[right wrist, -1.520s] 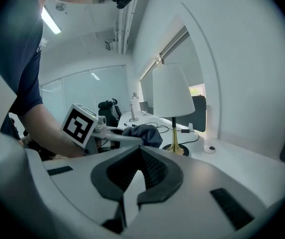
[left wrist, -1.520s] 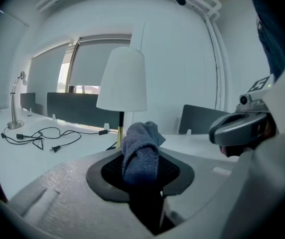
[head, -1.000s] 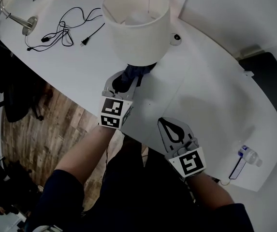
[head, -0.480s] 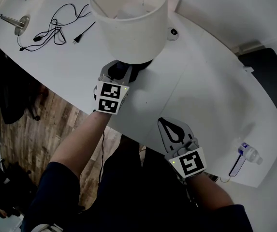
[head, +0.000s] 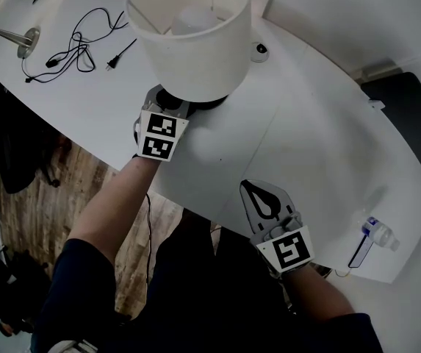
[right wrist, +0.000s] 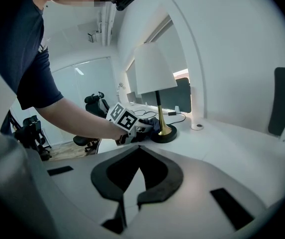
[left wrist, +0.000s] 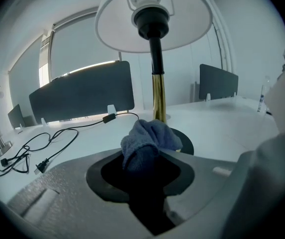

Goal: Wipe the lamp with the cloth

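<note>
Two grippers: one holds the cloth at the lamp foot, one is idle

Left gripper (left wrist: 143, 159): jaws clenched on a bunched blue cloth (left wrist: 149, 138), which sticks out past the fingertips. The cloth sits at the bottom of the lamp (head: 192, 39). It lies over the near edge of the round black base (left wrist: 186, 142) and right up against the lower end of the brass stem (left wrist: 158, 96). Cannot tell whether it presses on the stem or only on the base. Stem upright. The white shade (left wrist: 152, 19) is directly overhead in the left gripper view. In the head view the shade covers the jaws and the cloth. Only the marker cube and the rear of the gripper show there, at the shade's lower left rim.

Right gripper (right wrist: 140, 148): jaws together, tips meeting, nothing between them. It sits at the near edge of the white table (head: 320, 138), well apart from the lamp and pointing roughly toward it. The right gripper view shows the lamp farther off, with the left gripper at its base.

Elsewhere on the table:
- Black cable (head: 78, 46) with plug, lying loose to the left of the lamp.
- Metal desk lamp (head: 19, 37) at the far left corner.
- Small clear bottle (head: 378, 235) near the right end.

Wooden floor (head: 41, 197) shows below the table edge.
</note>
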{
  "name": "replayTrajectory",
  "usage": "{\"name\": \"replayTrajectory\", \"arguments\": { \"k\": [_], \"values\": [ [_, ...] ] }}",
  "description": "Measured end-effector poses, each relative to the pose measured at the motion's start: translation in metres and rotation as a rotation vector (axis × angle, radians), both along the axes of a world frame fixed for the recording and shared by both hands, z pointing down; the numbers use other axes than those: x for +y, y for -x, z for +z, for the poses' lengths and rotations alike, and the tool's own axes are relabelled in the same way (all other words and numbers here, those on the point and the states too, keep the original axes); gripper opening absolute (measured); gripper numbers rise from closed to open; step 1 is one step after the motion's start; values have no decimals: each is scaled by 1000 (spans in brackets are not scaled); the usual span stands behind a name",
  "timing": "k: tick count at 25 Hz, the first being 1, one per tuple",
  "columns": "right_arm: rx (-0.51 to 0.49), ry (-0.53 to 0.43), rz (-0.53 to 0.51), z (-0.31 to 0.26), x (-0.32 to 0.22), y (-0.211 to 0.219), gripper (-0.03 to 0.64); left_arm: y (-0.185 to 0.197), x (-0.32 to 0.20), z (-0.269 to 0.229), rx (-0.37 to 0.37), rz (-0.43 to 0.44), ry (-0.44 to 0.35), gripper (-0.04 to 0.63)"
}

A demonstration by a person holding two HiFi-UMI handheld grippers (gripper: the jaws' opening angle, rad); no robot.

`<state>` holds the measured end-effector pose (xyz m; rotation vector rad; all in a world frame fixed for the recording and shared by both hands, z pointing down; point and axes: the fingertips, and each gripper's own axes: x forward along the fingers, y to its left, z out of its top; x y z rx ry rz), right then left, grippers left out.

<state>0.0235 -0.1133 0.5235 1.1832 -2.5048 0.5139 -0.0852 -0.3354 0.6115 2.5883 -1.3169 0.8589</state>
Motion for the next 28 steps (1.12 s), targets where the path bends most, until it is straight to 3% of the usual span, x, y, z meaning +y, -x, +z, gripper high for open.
{"name": "replayTrajectory", "arguments": {
  "k": [17,28],
  "values": [
    [22,32,6,7,12,1,9,2,-38,-2,-13,3,-81,118],
    [14,9,-29,-7,20,-6,9,-11,19,-1,78,-97,0,118]
  ]
}}
